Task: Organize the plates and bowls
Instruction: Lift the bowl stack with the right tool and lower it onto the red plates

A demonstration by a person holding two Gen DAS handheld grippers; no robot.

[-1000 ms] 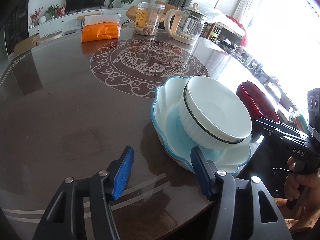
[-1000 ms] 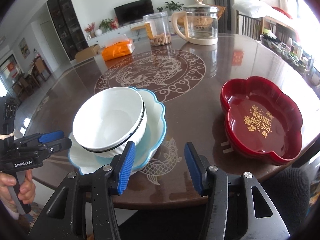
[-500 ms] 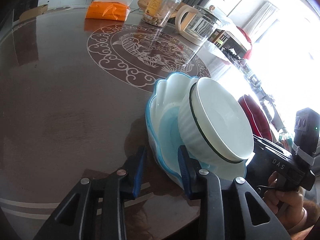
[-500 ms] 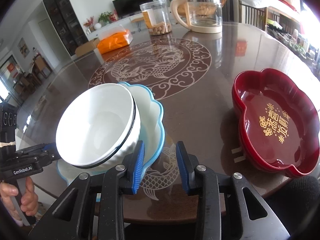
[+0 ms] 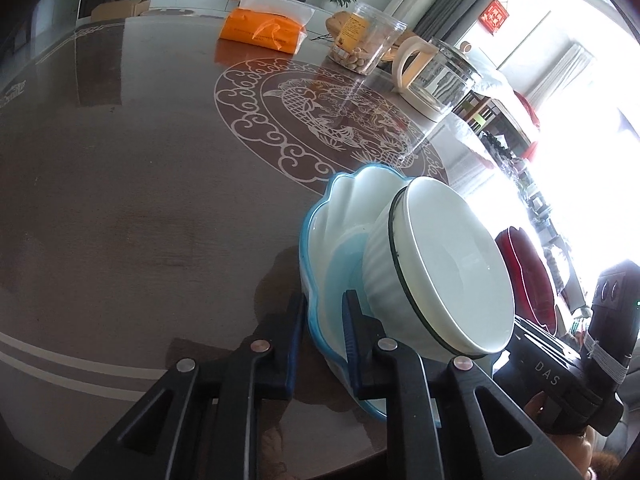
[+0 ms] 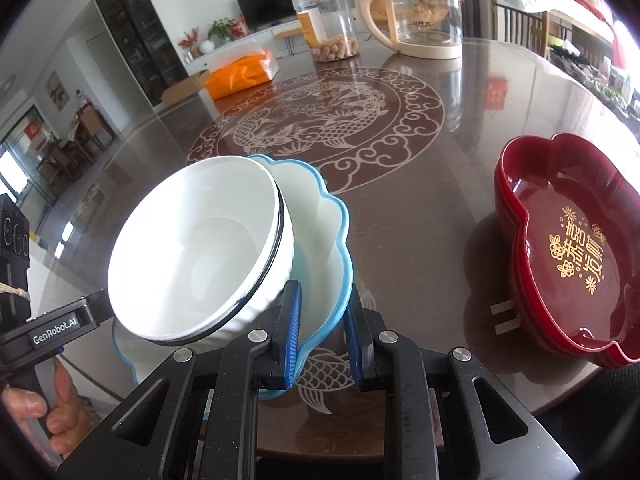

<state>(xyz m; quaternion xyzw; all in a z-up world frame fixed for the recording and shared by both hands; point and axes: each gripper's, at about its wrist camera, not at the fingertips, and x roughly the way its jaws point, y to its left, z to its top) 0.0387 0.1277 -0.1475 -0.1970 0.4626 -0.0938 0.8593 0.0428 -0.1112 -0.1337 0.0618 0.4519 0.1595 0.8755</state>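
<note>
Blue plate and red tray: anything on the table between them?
Nothing. In the right wrist view, bare table runs from the blue plate to the red tray; only the inlaid pattern shows there.

The white bowl (image 5: 448,264) hides most of the blue plate's (image 5: 340,216) floor and, in the left view, much of the red tray (image 5: 528,276). Window glare washes out that view's right side. The hand (image 6: 48,412) below the other gripper is cut off by the right view's edge.

Bare table (image 5: 132,200) leftward; red tray (image 6: 568,248) rightward.
</note>
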